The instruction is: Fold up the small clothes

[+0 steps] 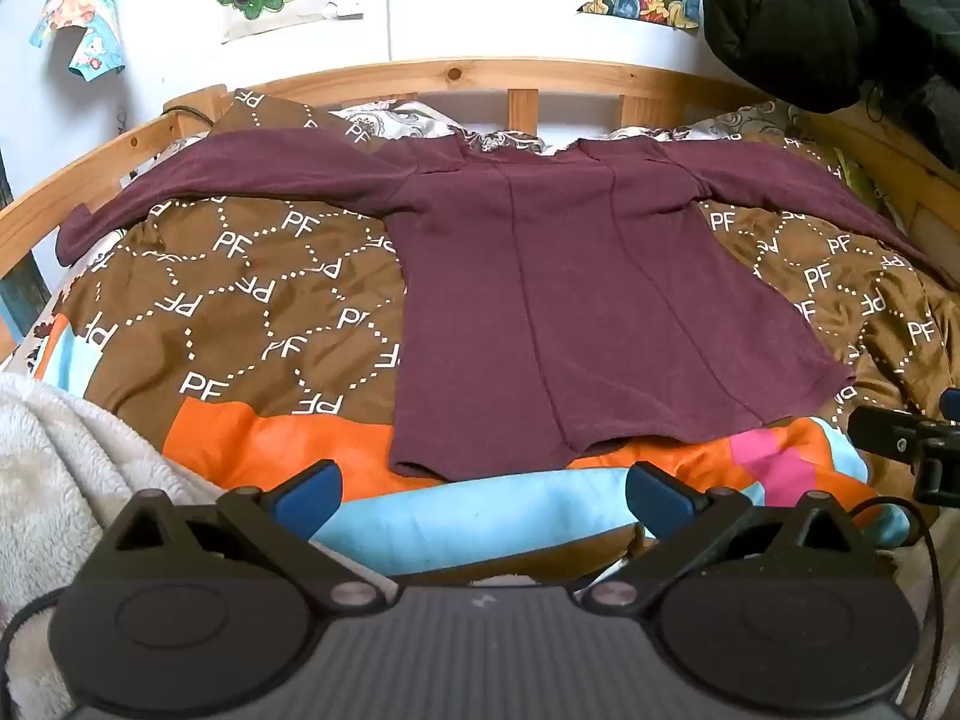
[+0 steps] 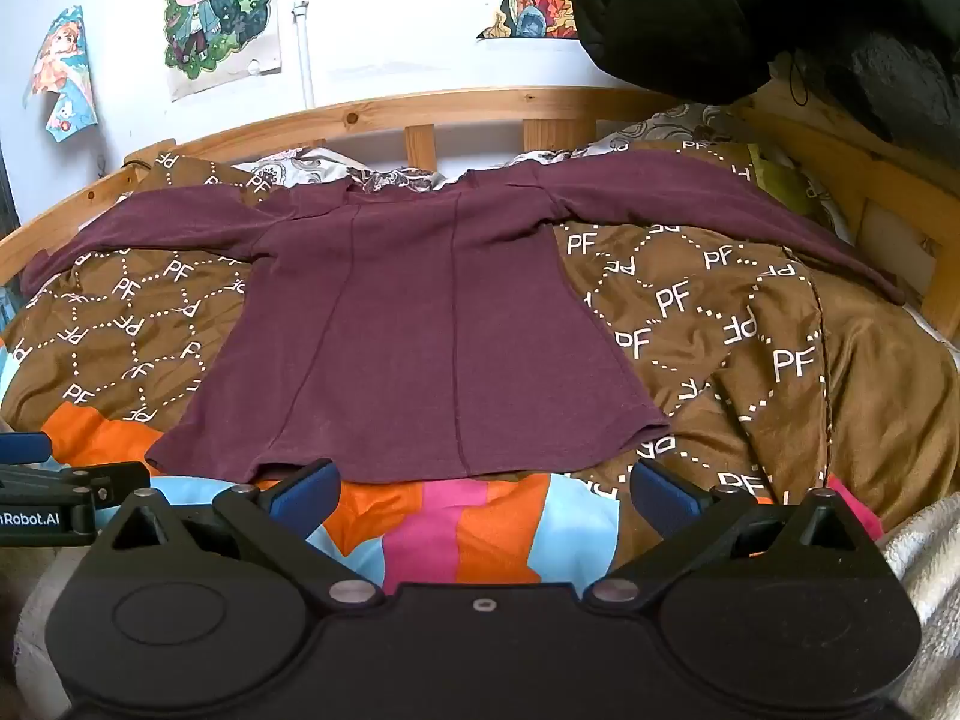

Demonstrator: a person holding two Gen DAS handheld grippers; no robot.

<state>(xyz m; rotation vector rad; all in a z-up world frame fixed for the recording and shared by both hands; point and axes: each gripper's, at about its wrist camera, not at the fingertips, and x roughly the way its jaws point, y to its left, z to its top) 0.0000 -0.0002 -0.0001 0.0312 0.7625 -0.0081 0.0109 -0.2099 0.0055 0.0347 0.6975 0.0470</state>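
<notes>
Maroon top spread flat on the bed, both tools spread and empty.

Your long-sleeved maroon knit top [image 1: 570, 300] lies face-down or face-up, I cannot tell which, across the brown monogram quilt [image 1: 240, 300] on the bed, neckline toward the wooden headboard [image 1: 420, 75], hem near the foot edge, and sleeves stretched out toward both side edges. Your left tool [image 1: 483, 495] and right tool [image 2: 486, 495] hover just short of the hem, with jaws wide apart and holding nothing. The knit looks light, soft and limp, so it will likely sag and stretch. Pinch it at a hem corner or a cuff, through both layers, and keep it low.
</notes>
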